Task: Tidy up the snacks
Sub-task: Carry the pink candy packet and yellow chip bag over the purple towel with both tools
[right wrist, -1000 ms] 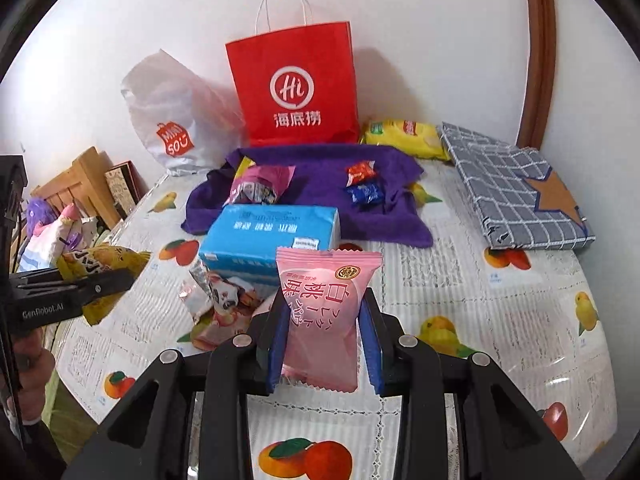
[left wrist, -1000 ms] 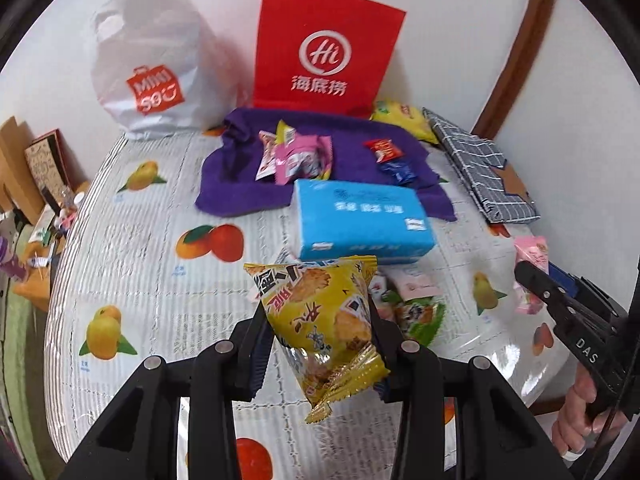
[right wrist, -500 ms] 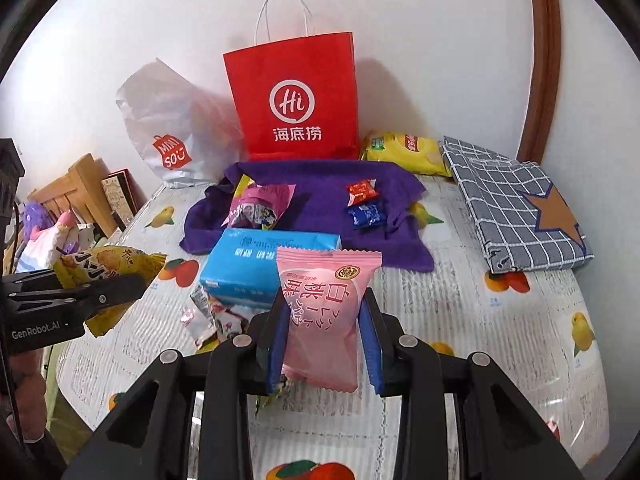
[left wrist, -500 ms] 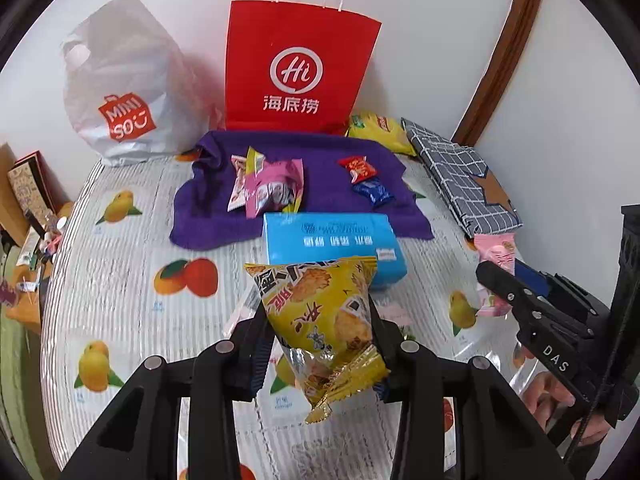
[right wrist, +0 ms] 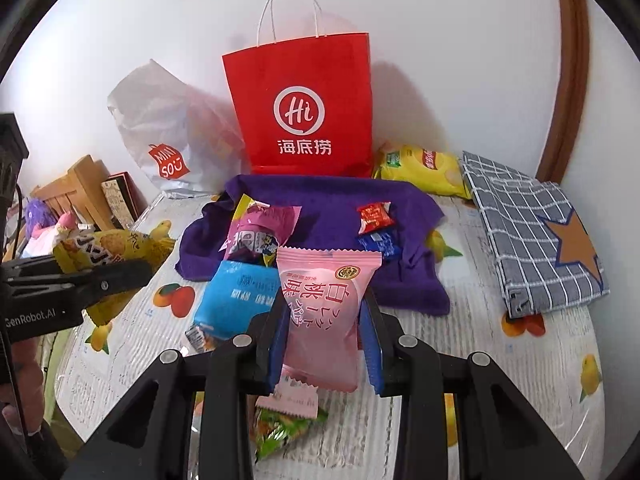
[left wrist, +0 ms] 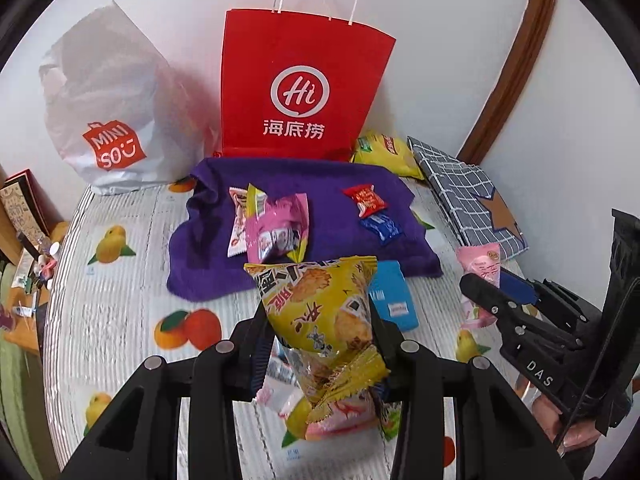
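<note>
Fruit-print bench [left wrist: 120, 320] before the purple cloth [left wrist: 320, 184] carries loose snacks, so left tongs [left wrist: 316, 332] pinch a yellow packet [left wrist: 320, 308] and right tongs [right wrist: 324, 320] a pink packet [right wrist: 324, 304], both aloft short of that cloth, likely bound there.

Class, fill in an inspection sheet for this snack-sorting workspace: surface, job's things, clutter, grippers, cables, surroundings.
Surface: table under a fruit-print cover, with a purple cloth at the back.
Job's things: yellow snack bag; pink snack packet; small packets on the cloth; chip bag.
Clutter: blue tissue pack; checked fabric.
Grippers: left gripper shut on the yellow bag; right gripper shut on the pink packet.
Cables: thin black cable beside the right gripper.
Surroundings: red paper bag, white plastic bag, white wall.
</note>
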Demonstrator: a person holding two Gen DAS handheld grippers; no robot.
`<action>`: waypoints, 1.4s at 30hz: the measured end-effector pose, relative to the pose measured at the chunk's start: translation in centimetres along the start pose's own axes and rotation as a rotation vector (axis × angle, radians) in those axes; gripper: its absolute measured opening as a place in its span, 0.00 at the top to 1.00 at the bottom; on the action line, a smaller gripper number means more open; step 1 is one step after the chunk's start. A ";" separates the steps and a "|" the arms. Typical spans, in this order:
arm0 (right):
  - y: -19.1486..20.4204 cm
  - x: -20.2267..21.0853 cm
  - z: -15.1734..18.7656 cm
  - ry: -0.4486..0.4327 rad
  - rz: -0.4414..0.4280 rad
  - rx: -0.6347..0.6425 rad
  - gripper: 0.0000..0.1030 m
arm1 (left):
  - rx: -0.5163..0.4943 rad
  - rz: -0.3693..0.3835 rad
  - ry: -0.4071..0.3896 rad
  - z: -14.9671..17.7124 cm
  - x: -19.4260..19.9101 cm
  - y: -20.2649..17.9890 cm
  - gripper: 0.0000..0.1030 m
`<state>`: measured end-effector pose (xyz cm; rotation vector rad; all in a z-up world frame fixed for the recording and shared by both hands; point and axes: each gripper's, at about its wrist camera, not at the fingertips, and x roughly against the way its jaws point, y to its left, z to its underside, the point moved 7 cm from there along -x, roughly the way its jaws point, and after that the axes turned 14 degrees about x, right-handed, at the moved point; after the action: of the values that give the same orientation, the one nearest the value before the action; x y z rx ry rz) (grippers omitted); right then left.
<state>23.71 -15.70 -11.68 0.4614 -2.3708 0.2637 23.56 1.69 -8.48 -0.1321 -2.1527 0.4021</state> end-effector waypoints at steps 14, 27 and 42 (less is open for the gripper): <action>-1.3 -4.6 -3.6 0.023 -0.011 -0.010 0.68 | 0.011 -0.008 0.000 -4.5 -3.6 0.5 0.63; -5.9 -9.4 -6.4 0.027 0.029 -0.057 0.68 | 0.037 -0.043 0.009 -9.2 -8.4 2.1 0.63; -5.7 -16.7 -5.7 0.101 -0.044 -0.039 0.68 | 0.051 -0.045 0.047 -11.8 -15.2 0.9 0.63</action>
<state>40.99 -14.92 -18.33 0.4706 -2.2606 0.2145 41.85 1.68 -14.40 -0.0637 -2.0939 0.4237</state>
